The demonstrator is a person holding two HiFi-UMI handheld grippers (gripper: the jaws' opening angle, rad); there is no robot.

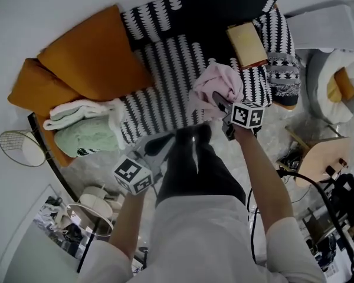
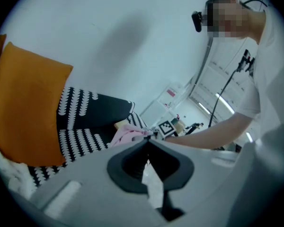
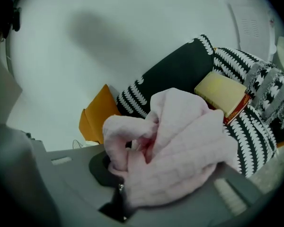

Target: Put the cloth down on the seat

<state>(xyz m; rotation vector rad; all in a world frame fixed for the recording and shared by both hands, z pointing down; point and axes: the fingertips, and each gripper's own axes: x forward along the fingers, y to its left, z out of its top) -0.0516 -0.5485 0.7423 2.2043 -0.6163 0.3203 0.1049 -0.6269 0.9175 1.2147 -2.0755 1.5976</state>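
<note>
Seat takes up most of my head view: a sofa in a black-and-white pattern, running from the centre up to the top right. Two orange cushions lean at its left end. Just below them, on the left part of the seat, lies a stack of folded towels, white over pale green. The pink cloth hangs bunched over the right half of the seat, near its front edge; I cannot tell whether its lower folds touch the cover. A yellowish book lies flat on the seat beyond the cloth, near the right armrest. My right gripper has its jaws clamped on the cloth, which spills over both of them in the right gripper view. My left gripper sits lower left, off the seat's front edge, its jaws closed together with nothing between them.
</note>
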